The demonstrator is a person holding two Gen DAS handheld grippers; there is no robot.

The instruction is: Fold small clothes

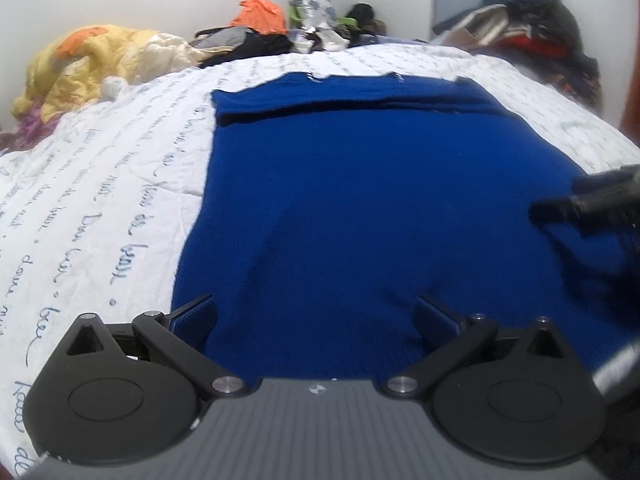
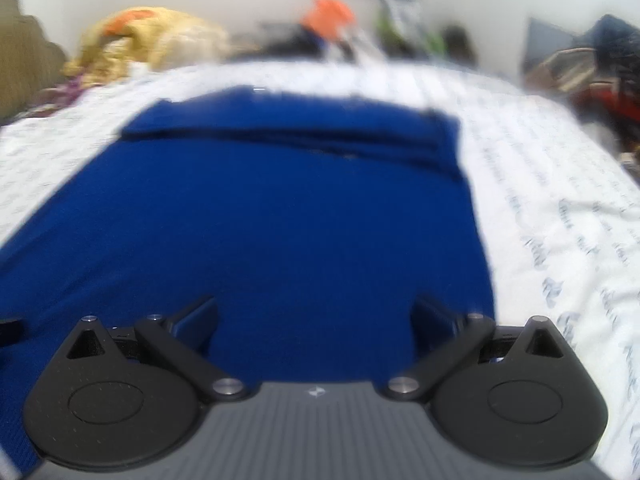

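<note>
A royal blue knit garment (image 1: 360, 200) lies spread flat on the bed, its far edge folded over into a band (image 1: 344, 96). My left gripper (image 1: 316, 312) is open, low over the garment's near left part, nothing between its jaws. My right gripper (image 2: 316, 312) is open over the garment's (image 2: 260, 220) near right part, close to its right edge. The right wrist view is blurred. The right gripper also shows in the left wrist view (image 1: 592, 204), dark and blurred at the right edge.
A white sheet with blue script (image 1: 100, 200) covers the bed. A yellow quilt (image 1: 88, 64) lies far left. Piles of clothes sit at the back (image 1: 260, 20) and far right (image 1: 540, 32). A wall with a picture stands behind.
</note>
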